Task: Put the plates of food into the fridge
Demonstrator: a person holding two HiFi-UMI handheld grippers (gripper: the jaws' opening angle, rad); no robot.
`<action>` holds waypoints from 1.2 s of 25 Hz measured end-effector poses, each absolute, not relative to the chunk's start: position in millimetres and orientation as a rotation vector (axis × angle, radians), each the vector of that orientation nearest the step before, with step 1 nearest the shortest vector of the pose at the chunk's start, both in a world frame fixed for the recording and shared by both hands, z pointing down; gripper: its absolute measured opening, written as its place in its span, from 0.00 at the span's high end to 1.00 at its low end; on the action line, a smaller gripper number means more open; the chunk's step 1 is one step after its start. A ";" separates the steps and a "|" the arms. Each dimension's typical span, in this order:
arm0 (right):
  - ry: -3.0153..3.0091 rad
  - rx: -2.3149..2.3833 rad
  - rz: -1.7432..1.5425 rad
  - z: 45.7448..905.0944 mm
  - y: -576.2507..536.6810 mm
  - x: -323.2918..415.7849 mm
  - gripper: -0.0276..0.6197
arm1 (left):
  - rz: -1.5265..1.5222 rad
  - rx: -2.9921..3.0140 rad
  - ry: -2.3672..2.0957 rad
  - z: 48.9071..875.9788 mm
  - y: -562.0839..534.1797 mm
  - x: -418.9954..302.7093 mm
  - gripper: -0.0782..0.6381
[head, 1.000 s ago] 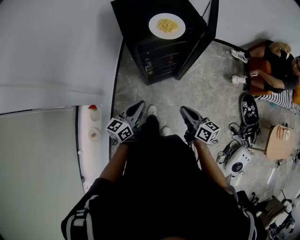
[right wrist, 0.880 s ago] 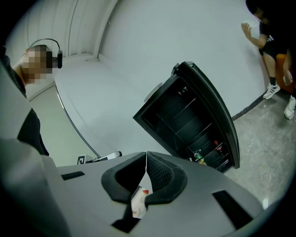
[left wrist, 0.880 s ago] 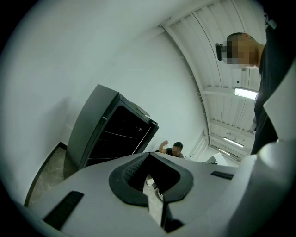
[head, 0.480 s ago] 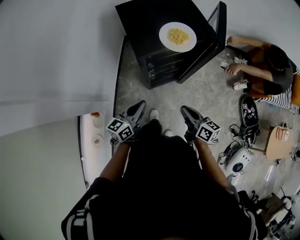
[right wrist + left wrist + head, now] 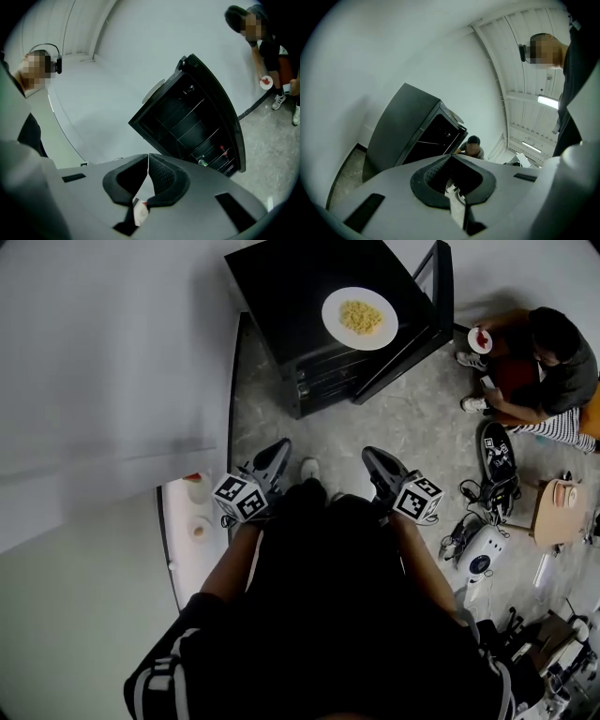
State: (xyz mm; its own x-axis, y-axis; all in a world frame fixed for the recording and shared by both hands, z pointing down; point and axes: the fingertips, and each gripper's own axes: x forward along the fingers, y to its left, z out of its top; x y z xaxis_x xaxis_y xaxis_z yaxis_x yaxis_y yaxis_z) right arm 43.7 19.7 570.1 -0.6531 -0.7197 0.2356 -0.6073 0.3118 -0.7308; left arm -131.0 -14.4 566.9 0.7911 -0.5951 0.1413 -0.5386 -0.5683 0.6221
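Atop the fridge, plate near front edge — door open, floor ahead.

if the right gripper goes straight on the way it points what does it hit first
Probably the open fridge; nothing else shows between it and the right gripper, though depth is unclear.

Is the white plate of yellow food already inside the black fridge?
No, the white plate of yellow food lies on top of the black fridge.
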 end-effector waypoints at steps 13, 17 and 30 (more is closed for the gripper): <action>2.404 -1.256 -1.239 561.4 6.3 58.3 0.92 | -0.105 2.311 -0.804 565.7 -23.3 -116.5 0.86; 2.392 -1.178 -1.244 552.0 -8.1 57.2 0.92 | -0.102 2.307 -0.833 562.4 -26.7 -115.2 0.86; 2.364 -0.898 -1.242 508.0 -89.4 57.6 0.92 | -0.105 2.304 -0.974 544.9 -52.3 -99.7 0.86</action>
